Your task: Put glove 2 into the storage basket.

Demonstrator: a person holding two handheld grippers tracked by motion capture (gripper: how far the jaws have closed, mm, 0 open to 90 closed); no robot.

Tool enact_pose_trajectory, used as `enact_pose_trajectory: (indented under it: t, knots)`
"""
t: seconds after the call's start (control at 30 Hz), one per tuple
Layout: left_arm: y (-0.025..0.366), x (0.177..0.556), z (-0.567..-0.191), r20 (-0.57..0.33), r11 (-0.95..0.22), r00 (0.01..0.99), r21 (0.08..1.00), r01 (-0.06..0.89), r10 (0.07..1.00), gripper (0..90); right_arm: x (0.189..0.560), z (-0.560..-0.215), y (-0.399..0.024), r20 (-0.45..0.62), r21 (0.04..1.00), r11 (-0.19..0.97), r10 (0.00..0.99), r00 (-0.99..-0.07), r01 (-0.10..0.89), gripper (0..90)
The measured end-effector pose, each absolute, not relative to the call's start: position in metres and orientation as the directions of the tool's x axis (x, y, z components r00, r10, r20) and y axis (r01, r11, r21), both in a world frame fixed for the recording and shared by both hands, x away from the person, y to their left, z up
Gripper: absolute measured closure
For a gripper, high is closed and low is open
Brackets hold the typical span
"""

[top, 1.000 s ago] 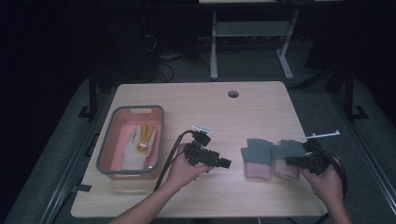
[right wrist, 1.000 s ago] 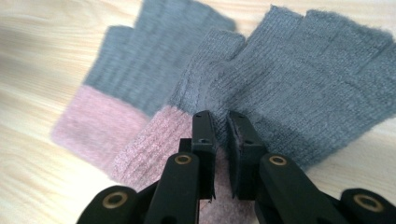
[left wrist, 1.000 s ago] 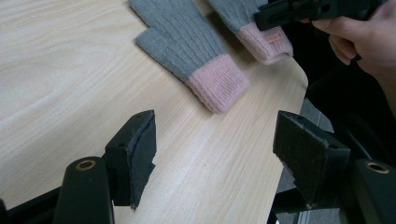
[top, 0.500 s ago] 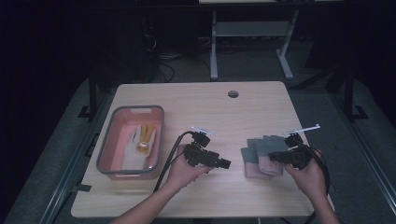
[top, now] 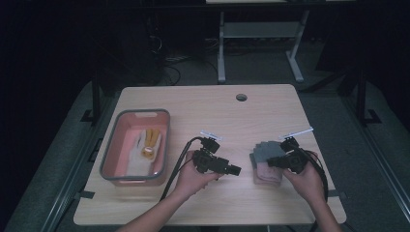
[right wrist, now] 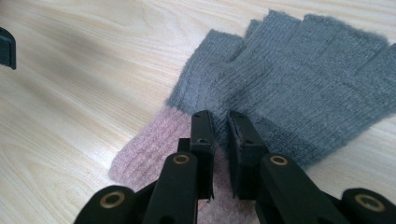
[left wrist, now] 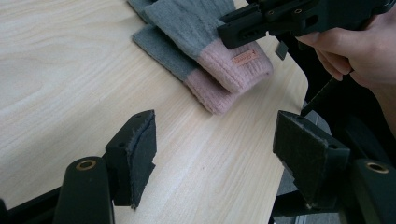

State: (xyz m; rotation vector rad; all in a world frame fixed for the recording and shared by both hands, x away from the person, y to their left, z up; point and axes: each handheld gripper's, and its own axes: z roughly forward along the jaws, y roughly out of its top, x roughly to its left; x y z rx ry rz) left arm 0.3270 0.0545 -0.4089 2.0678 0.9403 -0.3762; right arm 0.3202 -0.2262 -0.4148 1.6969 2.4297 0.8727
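Two grey knit gloves with pink cuffs lie at the table's right, the upper glove partly over the lower glove. My right gripper points left over them. Its jaws stand almost together, pinching the knit of the upper glove where grey meets pink, so the right gripper is shut on it. My left gripper rests mid-table, pointing right towards the gloves and a short way from them. The left gripper is open with only bare wood between its pads.
A grey-rimmed pink bin stands at the table's left with a white cloth and a yellow item inside. A cable hole sits near the far edge. The table's right edge runs close behind the gloves.
My right gripper has moved left, pulling the right-hand glove over the other, so the pair now overlaps. The left gripper has stayed where it was.
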Motion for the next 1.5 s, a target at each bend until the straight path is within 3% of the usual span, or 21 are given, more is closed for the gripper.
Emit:
enact_pose_trajectory:
  t: [0.27,1.03,1.5]
  knots:
    - [0.046,0.328,-0.415,-0.560,-0.385,0.665,0.545,0.745,0.494,30.5,0.323,-0.425,-0.224,0.275,0.459,0.253,0.871,-0.407,0.852,79.0]
    - [0.001,0.337,-0.438,-0.610,-0.346,0.602,0.495,0.797,0.515,31.9,0.312,-0.425,-0.265,0.390,0.523,0.086,0.860,-0.328,0.848,53.1]
    - [-0.020,0.342,-0.455,-0.638,-0.322,0.555,0.453,0.831,0.534,33.7,0.306,-0.446,-0.283,0.489,0.502,-0.034,0.836,-0.251,0.864,50.5]
